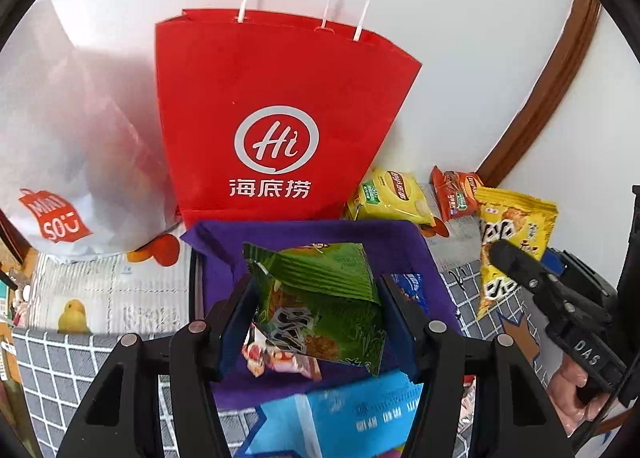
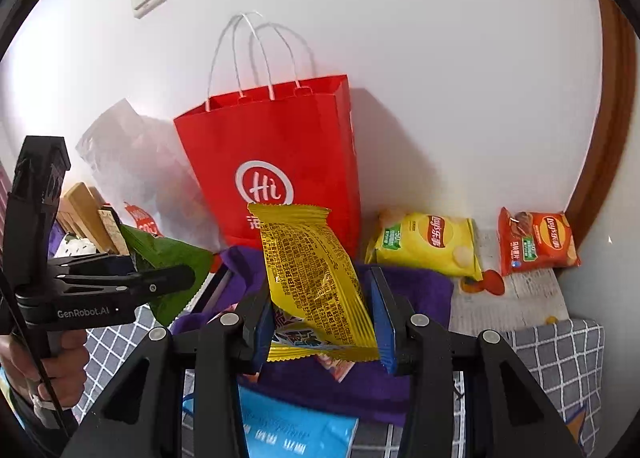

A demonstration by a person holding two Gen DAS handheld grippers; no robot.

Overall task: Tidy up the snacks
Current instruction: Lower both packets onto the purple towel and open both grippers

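While the left gripper (image 1: pixel 316 310) clamps a green snack packet (image 1: pixel 316 298) between its blue pads, the right gripper (image 2: pixel 324 322) pinches a yellow snack packet (image 2: pixel 316 282) — both held over the purple fabric bin (image 1: pixel 400 246), red Haidilao bag (image 1: pixel 276 117) behind.

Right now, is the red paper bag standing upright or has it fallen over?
Upright. The red paper bag stands against the white wall with its open top and white handles pointing up.
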